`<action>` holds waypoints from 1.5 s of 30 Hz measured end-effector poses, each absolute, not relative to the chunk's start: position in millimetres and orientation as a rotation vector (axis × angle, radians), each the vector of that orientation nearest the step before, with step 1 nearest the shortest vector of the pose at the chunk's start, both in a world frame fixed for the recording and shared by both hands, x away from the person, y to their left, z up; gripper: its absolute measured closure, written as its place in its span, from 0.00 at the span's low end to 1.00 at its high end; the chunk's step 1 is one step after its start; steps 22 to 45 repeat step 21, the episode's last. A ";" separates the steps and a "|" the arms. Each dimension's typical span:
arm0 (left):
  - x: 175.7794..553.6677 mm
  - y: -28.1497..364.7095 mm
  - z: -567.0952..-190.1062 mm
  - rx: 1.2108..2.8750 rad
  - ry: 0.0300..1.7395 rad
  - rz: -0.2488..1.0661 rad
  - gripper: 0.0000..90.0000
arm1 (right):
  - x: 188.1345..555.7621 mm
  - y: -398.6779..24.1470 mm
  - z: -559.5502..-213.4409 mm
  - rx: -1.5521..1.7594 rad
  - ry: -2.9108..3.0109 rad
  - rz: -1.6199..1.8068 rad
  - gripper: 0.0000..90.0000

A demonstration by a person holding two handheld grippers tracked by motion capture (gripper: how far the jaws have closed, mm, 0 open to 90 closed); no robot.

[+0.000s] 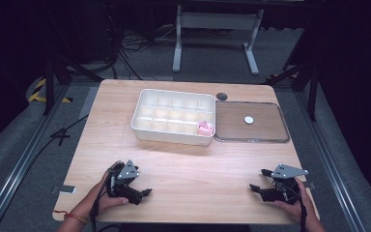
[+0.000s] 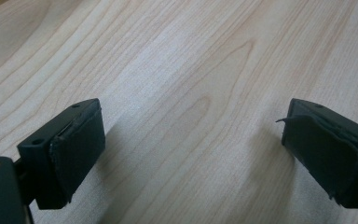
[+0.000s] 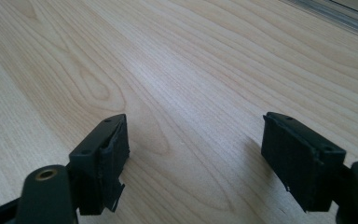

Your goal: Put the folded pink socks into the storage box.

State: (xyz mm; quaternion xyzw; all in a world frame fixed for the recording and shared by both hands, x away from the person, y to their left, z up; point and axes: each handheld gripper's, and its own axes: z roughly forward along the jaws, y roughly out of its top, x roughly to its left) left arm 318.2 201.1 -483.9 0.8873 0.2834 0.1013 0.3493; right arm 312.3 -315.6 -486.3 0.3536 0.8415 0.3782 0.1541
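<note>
My left gripper [image 1: 142, 195] rests near the table's front left edge, held by a hand. Its jaws stand wide apart over bare wood [image 2: 191, 135] with nothing between them. At the front right, my right gripper [image 1: 258, 180] also lies low in a hand, open and empty [image 3: 196, 149]. A white compartment box [image 1: 174, 116] sits at the far middle of the table. A pink object [image 1: 205, 127] lies in its near right corner cell. To the right of the box is a brown tray [image 1: 270, 130] with a small white disc [image 1: 248, 119] on it.
A small dark round thing [image 1: 221, 96] lies on the wooden table [image 1: 193, 169] behind the tray. Bare wood stretches between the two grippers and the box. Beyond the table are a white metal stand [image 1: 216, 29], floor cables and dark frame legs.
</note>
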 end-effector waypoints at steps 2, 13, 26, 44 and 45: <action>318.3 201.0 -483.9 2.300 0.734 0.263 0.06 | 312.3 -315.6 -486.3 1.014 2.412 1.084 0.26; 318.7 200.4 -484.0 2.300 0.738 0.260 0.06 | 312.4 -315.6 -486.3 1.014 2.412 1.085 0.26; 318.8 200.3 -484.0 2.302 0.737 0.264 0.05 | 312.3 -315.6 -486.3 1.014 2.412 1.085 0.26; 318.8 200.3 -484.0 2.302 0.737 0.264 0.05 | 312.3 -315.6 -486.3 1.014 2.412 1.085 0.26; 318.8 200.3 -484.0 2.302 0.737 0.264 0.05 | 312.3 -315.6 -486.3 1.014 2.412 1.085 0.26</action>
